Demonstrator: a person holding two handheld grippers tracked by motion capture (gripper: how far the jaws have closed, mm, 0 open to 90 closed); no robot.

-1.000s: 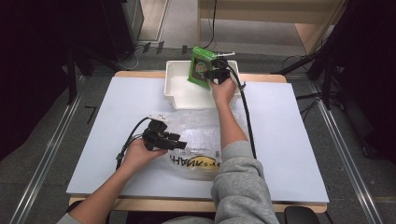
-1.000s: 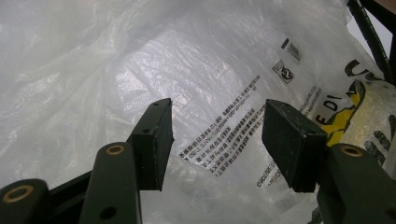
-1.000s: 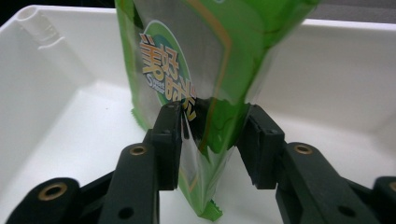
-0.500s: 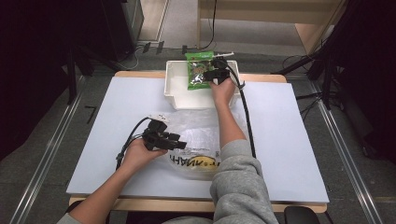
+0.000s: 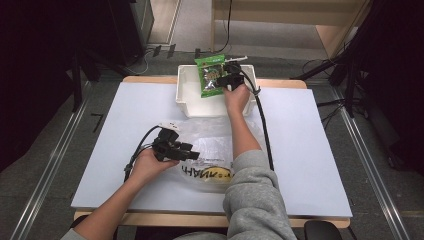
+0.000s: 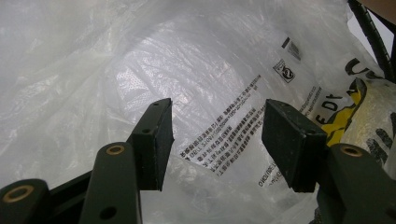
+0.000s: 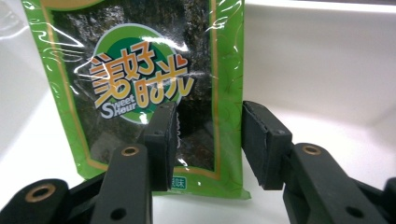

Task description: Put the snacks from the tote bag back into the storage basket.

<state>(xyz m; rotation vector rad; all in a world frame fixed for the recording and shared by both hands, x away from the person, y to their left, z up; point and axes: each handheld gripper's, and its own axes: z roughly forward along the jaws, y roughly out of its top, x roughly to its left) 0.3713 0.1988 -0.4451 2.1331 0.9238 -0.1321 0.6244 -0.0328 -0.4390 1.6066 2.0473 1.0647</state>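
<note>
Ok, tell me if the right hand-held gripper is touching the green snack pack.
Cannot tell. In the right gripper view the right hand-held gripper stands open around the snack pack's lower edge, but no contact or gap shows plainly.

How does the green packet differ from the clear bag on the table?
The green packet is opaque, bright and printed with a colourful logo; the clear bag is see-through with small black print. The packet sits in the white bin by the right tongs; the bag lies crumpled on the table before the left tongs. Both are thin, shiny plastic.
</note>
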